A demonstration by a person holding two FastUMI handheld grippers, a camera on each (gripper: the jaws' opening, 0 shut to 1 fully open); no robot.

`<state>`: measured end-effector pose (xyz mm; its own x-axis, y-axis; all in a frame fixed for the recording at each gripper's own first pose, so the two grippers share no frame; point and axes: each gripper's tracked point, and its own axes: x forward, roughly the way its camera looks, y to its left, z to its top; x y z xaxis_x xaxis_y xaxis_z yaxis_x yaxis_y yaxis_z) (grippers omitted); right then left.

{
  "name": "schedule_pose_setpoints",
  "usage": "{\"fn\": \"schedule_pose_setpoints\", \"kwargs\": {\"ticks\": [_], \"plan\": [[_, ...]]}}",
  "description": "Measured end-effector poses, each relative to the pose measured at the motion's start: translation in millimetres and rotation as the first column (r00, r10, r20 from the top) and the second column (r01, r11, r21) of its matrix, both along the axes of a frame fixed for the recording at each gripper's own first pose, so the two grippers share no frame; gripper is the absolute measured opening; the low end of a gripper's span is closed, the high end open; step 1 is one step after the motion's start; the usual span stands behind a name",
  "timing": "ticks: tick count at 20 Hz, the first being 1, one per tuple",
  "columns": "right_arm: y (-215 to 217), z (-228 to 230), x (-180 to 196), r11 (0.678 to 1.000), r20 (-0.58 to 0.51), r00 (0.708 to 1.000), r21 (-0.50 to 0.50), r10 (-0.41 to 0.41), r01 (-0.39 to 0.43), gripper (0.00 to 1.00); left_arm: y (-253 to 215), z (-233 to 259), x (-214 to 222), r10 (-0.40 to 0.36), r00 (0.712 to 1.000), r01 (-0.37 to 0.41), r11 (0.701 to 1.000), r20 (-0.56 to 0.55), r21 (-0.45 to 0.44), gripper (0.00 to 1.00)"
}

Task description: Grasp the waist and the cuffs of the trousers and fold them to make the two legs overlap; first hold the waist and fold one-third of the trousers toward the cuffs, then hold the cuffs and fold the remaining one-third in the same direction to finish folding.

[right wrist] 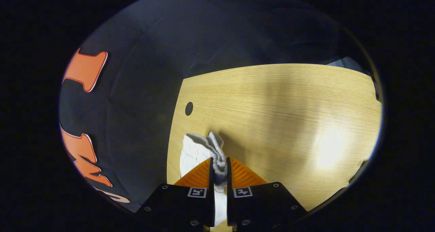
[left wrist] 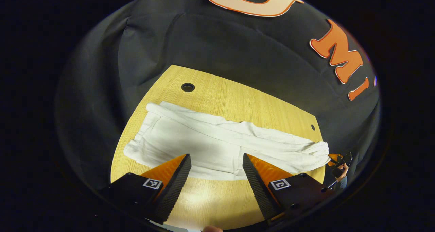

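White trousers (left wrist: 217, 140) lie stretched out lengthwise on the wooden table (left wrist: 244, 99), wide at the left end and narrowing to the right. My left gripper (left wrist: 216, 156) hovers open over their near edge around the middle, with nothing between its fingers. In the right gripper view, my right gripper (right wrist: 220, 160) is shut on the gathered elastic end of the trousers (right wrist: 200, 150), and cloth sticks out past the fingertips. Whether that end is the waist or the cuffs I cannot tell. In the left gripper view, the right gripper (left wrist: 336, 159) shows far right at the narrow end, held by a hand (left wrist: 343, 172).
The table has a round cable hole (left wrist: 188, 87) near its far left corner and a small hole (left wrist: 313, 127) near the right edge. Bare wood (right wrist: 289, 123) spreads to the right in the right gripper view. Black cloth walls surround the table.
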<state>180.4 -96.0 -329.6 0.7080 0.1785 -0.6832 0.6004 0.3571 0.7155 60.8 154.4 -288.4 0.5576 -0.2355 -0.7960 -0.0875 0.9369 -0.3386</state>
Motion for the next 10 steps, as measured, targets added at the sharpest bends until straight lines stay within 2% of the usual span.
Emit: {"fn": "schedule_pose_setpoints", "kwargs": {"ticks": [4,10], "plan": [[0,7,1,1.0,0.114,0.994,0.02,0.002,-0.004,0.14,-4,-2,-6,-0.006,1.0,0.006,1.0,-0.007,-0.01,0.99],[4,3,4,0.997,0.236,0.969,0.008,0.07,-0.074,0.14,2,-8,-13,0.006,1.0,-0.007,0.998,-0.015,-0.057,0.99]]}}
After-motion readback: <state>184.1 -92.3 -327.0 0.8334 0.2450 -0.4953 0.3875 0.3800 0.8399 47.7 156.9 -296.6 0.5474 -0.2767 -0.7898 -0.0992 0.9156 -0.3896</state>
